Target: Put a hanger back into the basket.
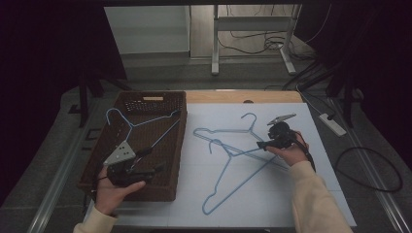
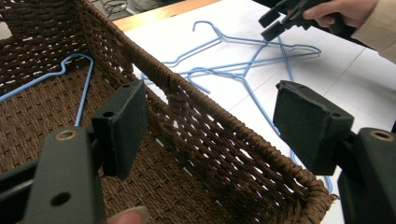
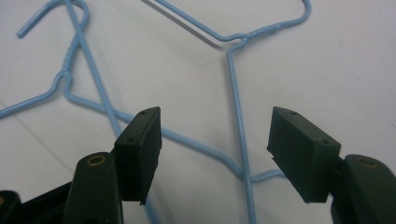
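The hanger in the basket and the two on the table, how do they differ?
The basket hanger lies alone inside the brown basket; the table hangers lie crossed over each other on the white sheet. The left gripper hovers by the first, the right gripper over the others. All are blue wire.

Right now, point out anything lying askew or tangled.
The two blue hangers on the white sheet lie crossed over each other, wires overlapping, below the open right gripper. A third hanger rests tilted across the basket's rim rather than flat inside.

Left hand-held gripper (image 1: pixel 145 162) gapes wide; right hand-held gripper (image 1: pixel 265 144) likewise.
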Motion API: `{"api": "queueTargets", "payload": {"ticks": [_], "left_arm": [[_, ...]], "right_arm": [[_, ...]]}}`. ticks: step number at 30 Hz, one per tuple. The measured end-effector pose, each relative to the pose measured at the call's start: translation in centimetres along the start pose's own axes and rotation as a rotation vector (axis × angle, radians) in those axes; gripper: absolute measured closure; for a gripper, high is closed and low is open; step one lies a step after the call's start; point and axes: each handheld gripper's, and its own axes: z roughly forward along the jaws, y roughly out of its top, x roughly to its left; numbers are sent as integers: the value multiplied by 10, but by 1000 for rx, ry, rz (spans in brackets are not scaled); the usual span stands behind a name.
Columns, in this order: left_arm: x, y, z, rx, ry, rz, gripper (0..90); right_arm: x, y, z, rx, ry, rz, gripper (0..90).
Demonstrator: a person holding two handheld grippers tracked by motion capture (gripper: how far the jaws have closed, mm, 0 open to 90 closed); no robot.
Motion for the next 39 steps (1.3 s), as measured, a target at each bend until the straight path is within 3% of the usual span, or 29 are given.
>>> {"api": "queueTargets", "payload": {"ticks": [8,22,32,39], "left_arm": [[0,0,0,2,1,0,272],[-1,-1,1,9,-5,5,271],[-1,-1,0,9,-2,5,271],[0,-1,1,10,-4,7,272]], "right_arm": [[-7,14,20,51,-14,-16,390],[-10,27,38,131,-12,-41,442],[-15,33,49,195,-9,-77,593],[-15,40,53,238,37,-99,743]]}}
